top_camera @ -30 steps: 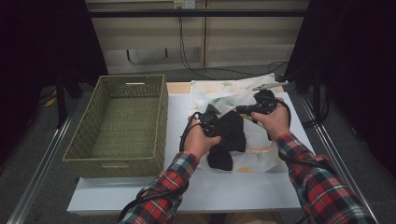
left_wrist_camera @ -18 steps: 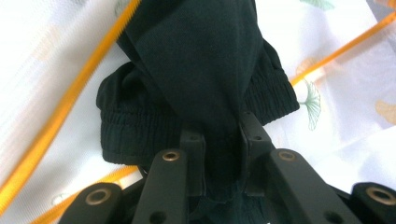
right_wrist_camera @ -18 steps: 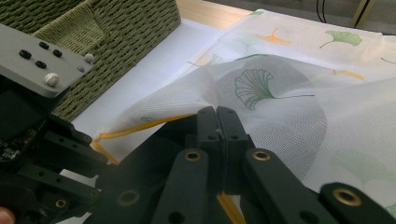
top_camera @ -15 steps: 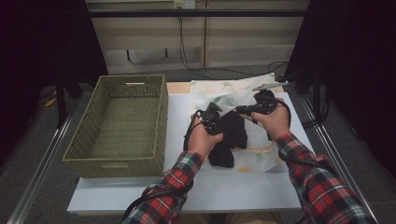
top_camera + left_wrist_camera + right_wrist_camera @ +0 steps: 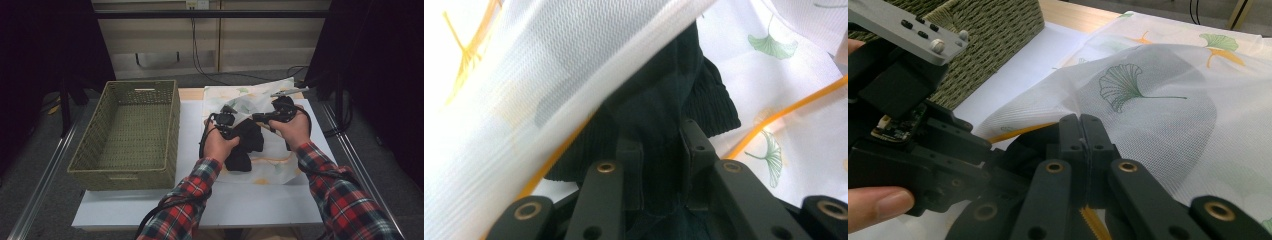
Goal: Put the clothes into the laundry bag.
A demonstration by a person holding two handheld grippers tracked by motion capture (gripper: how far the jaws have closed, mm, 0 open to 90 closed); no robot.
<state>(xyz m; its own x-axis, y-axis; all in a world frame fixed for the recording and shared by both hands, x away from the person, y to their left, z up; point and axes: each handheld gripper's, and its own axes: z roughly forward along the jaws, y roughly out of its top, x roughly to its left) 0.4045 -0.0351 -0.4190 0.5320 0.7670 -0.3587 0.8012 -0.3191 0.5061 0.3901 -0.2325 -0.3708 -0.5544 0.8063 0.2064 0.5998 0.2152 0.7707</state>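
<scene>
A black knit garment [image 5: 246,146] lies bunched on a white mesh bag [image 5: 252,97] printed with green leaves and edged in orange. My left gripper [image 5: 233,131] is shut on the garment, and in the left gripper view the dark cloth [image 5: 659,100] is pressed between the jaws of that gripper [image 5: 663,150], under the bag's raised edge [image 5: 574,75]. My right gripper [image 5: 255,118] is shut on the bag's edge and holds it up over the garment. In the right gripper view its own jaws [image 5: 1081,131] meet on the mesh [image 5: 1148,100], with the orange trim [image 5: 1013,132] beside them.
An empty woven basket [image 5: 130,131] stands at the table's left, close to the left hand. The white table [image 5: 250,200] has bare room in front of the bag. Cables trail from both grippers. The left gripper's body [image 5: 908,125] fills the left of the right gripper view.
</scene>
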